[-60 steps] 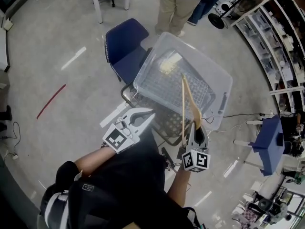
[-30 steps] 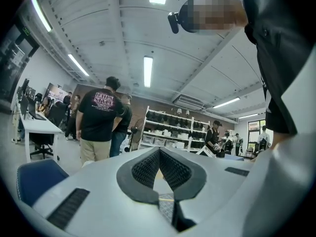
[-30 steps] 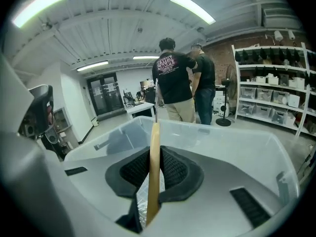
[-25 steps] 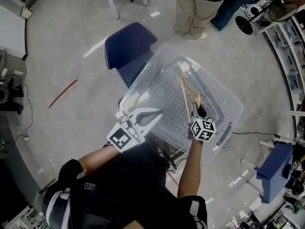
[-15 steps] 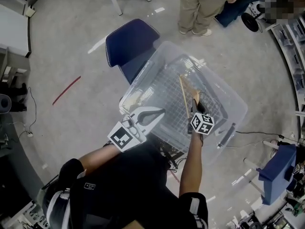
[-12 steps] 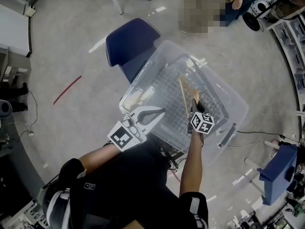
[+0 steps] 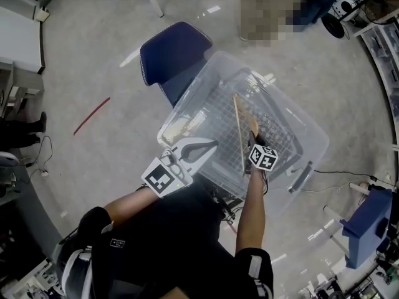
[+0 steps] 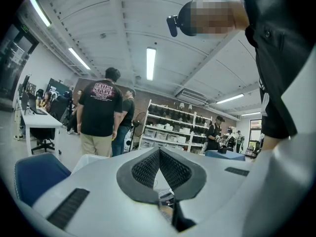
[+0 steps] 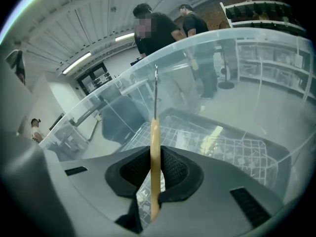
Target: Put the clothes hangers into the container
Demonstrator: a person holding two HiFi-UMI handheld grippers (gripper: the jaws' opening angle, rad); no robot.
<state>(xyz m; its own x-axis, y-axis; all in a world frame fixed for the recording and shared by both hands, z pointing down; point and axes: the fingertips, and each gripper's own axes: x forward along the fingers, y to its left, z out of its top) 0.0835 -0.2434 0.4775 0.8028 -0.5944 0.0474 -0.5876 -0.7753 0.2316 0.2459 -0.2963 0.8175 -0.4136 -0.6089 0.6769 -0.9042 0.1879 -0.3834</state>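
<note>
A wooden clothes hanger stands on edge inside the clear plastic container, with my right gripper shut on its lower end. In the right gripper view the hanger runs straight up between the pads, its metal hook at the top, with the container wall around it. A pale wooden piece lies on the wire-grid floor of the container. My left gripper hovers at the container's near left rim, shut and empty; in its own view the left gripper points out over the room.
A blue chair stands behind the container on the left. People stand beyond it. A blue stool is at the right, and cables lie on the floor near it. A red strip marks the floor at left.
My right gripper has carried the hanger from over the near rim forward and down into the container. The left gripper has kept its place by the rim.
</note>
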